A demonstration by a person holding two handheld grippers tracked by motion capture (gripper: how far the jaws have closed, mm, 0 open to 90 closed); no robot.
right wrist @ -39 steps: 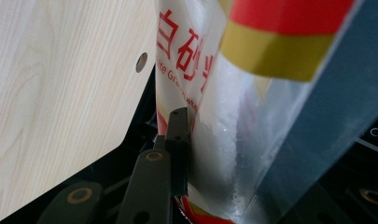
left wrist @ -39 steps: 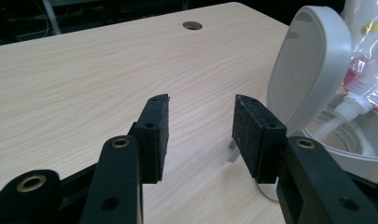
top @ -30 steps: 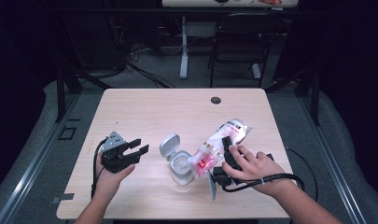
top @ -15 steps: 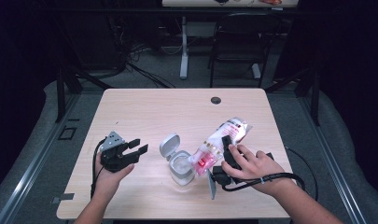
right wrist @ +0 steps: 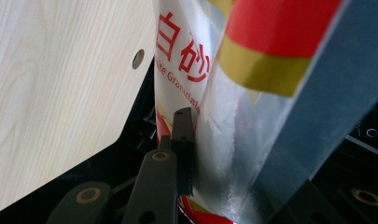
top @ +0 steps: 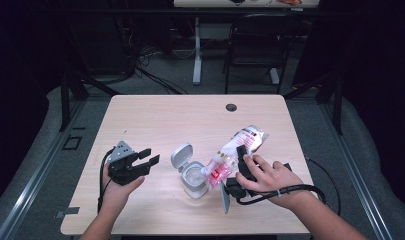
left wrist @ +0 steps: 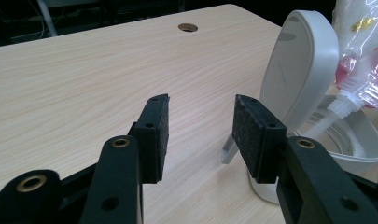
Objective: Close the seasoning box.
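High view: one sugar pouch [top: 238,151] tipped over one open grey container [top: 193,180] mid-bench [top: 190,115].
The right hand-held gripper [top: 240,167] clamps the pouch, spout at the container's mouth. The left hand-held gripper [top: 140,162] hovers nearby, jaws parted, empty. The raised lid [left wrist: 298,79] stands between it and the pouch.

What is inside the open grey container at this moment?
The pouch's spout reaches over the container's rim, with whitish contents visible inside. The raised lid hides part of the interior; the right gripper holds the pouch.
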